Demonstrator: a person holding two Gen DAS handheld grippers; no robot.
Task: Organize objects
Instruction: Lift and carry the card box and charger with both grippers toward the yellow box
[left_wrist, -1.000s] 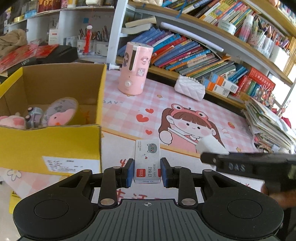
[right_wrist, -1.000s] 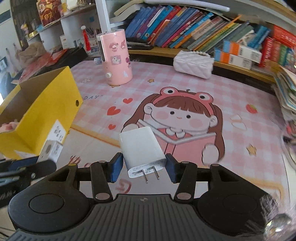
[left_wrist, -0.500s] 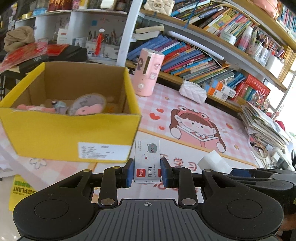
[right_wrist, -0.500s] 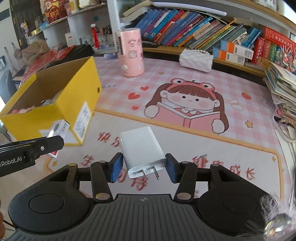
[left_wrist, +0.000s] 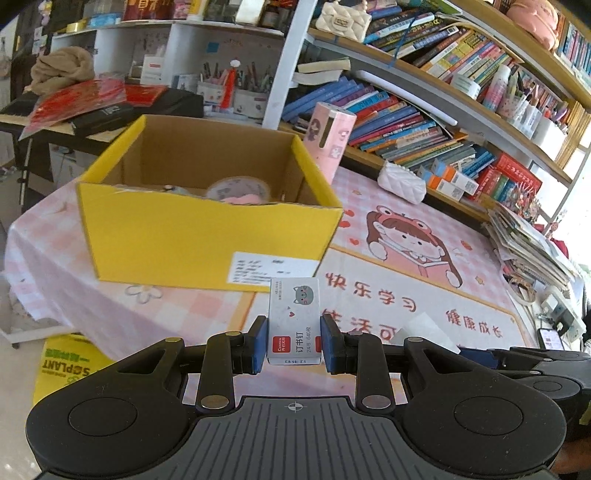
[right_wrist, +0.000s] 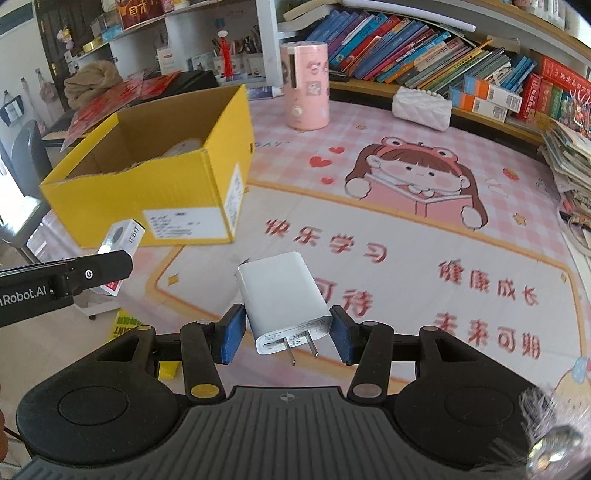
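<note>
Left wrist view: staple box (left_wrist: 294, 320) sits lower centre, clamped in left gripper (left_wrist: 294, 343), just in front of yellow cardboard box (left_wrist: 207, 236) at centre-left. Right wrist view: white charger (right_wrist: 283, 301), prongs toward camera, pinched in right gripper (right_wrist: 286, 338) above pink mat (right_wrist: 424, 229).

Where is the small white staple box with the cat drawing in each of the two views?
Left wrist: the staple box is at lower centre, clamped in the left gripper.
Right wrist: it is at the left edge, beyond the gripper's black finger.
Shared landmark: the yellow box just behind it.
</note>
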